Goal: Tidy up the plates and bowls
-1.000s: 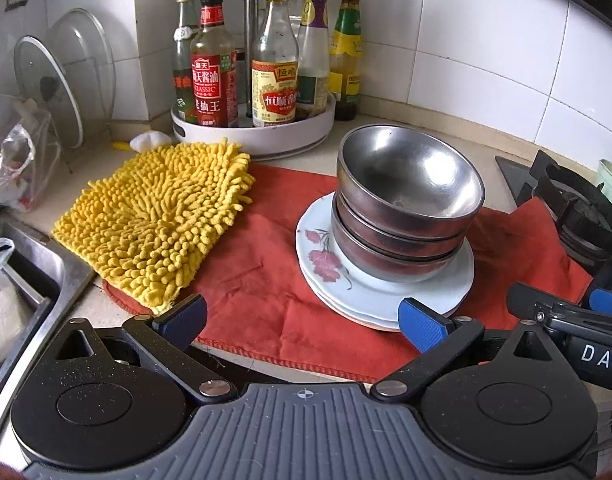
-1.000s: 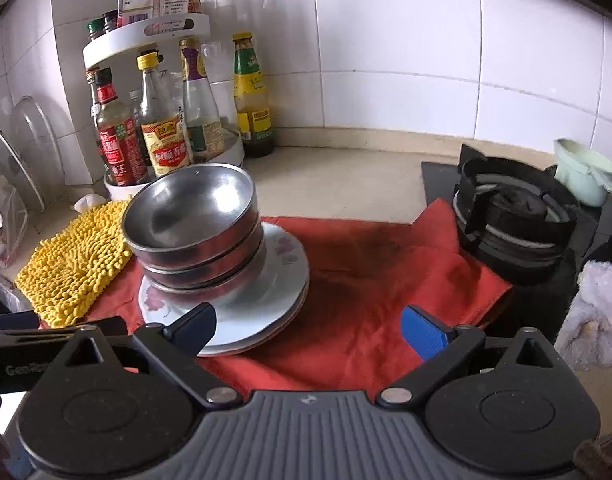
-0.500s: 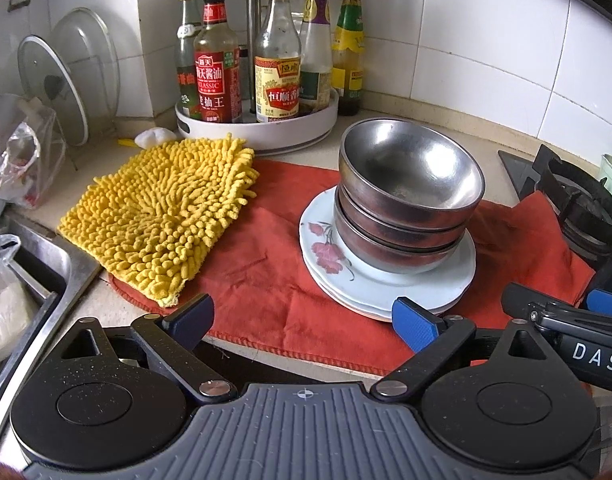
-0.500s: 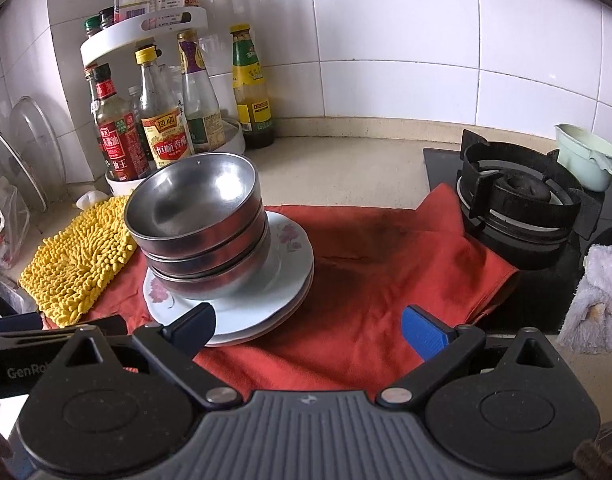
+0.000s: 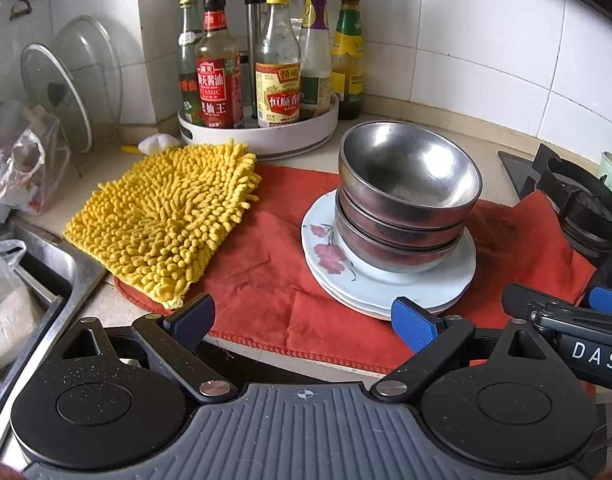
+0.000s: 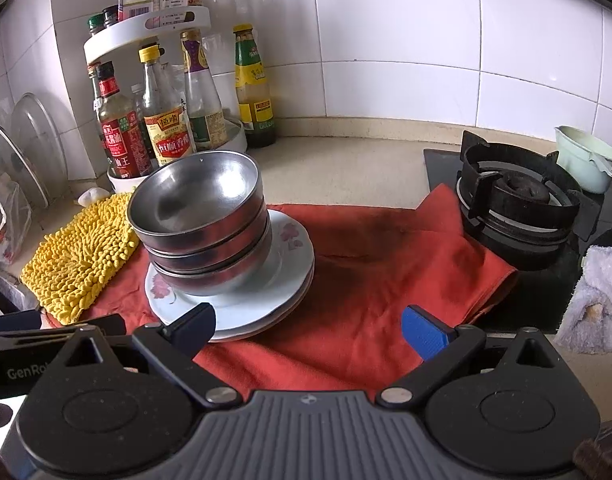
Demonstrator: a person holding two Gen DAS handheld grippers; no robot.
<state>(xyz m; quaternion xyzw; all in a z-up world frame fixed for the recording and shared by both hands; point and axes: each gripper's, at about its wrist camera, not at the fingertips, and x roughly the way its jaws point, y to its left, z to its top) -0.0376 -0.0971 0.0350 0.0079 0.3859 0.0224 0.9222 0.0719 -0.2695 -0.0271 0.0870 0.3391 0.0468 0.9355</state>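
Note:
Three steel bowls sit nested on a stack of white flowered plates on a red cloth. The same bowls and plates show in the right wrist view. My left gripper is open and empty, at the counter's front edge just short of the plates. My right gripper is open and empty, in front of the plates' right side. The right gripper's body also shows at the right of the left wrist view.
A yellow chenille mitt lies left of the plates. A white turntable of sauce bottles stands behind. A sink and glass lids are at the left. A gas burner, mint pot and white towel are at the right.
Both grippers have drawn back and risen slightly from the stack; the bowls and plates have not moved. Both stay open.

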